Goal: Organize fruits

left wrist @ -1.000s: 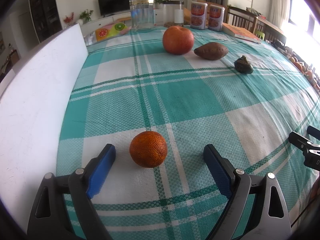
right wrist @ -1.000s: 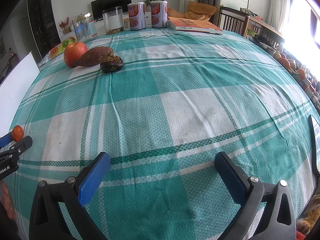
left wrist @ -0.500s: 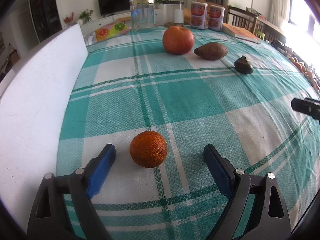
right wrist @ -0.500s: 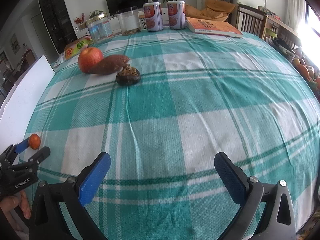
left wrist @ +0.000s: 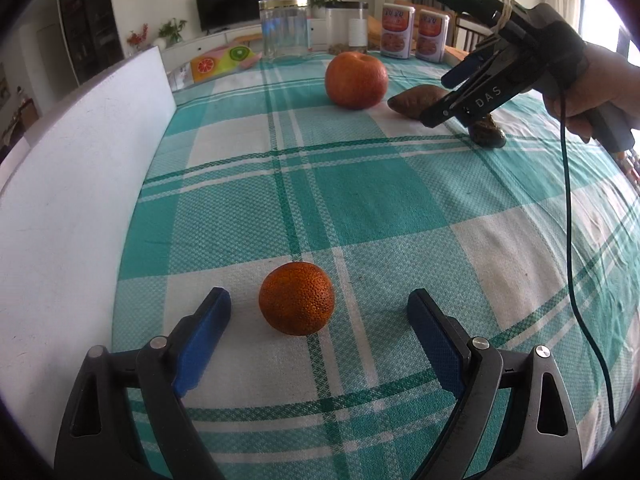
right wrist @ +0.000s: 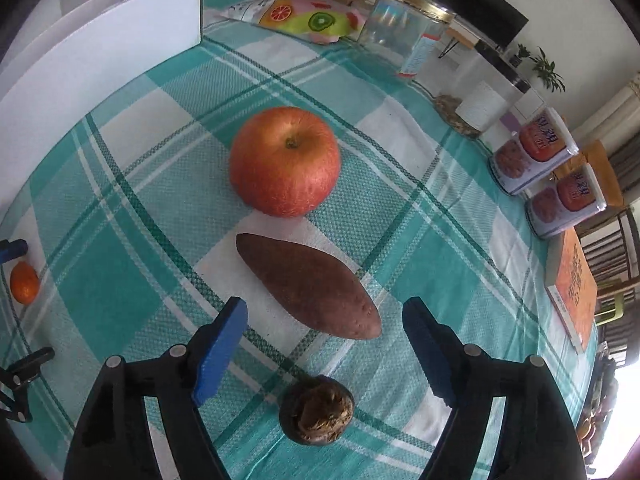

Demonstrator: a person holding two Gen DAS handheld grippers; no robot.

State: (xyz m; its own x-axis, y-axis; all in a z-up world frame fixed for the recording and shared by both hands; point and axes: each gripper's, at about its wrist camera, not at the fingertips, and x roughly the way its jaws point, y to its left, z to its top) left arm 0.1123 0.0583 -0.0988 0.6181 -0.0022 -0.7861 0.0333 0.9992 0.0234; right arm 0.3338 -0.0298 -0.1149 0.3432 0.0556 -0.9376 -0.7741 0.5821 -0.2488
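A small orange [left wrist: 296,304] lies on the green checked tablecloth between the blue pads of my left gripper [left wrist: 320,312], which stands open and does not touch it. Farther back lie a red apple [left wrist: 355,79], a brown sweet potato [left wrist: 414,99] and a dark water chestnut [left wrist: 489,133]. My right gripper [right wrist: 325,326] hangs above these, pointing steeply down. Its jaws are closing, the sweet potato's [right wrist: 308,285] near end lies between them untouched, and the water chestnut [right wrist: 317,409] sits below. The apple [right wrist: 285,161] is just beyond. The orange [right wrist: 24,282] shows at the far left.
A white board [left wrist: 80,184] stands along the table's left side. At the back stand glass jars [left wrist: 285,28], two printed tins [right wrist: 548,178], a fruit-print pouch [right wrist: 308,16] and an orange book [right wrist: 574,288]. A hand [left wrist: 600,84] holds the right gripper, its cable hanging down.
The right gripper swept across the table to above the apple, sweet potato and water chestnut, rolled, and its jaws narrowed. The left gripper and orange stayed put.
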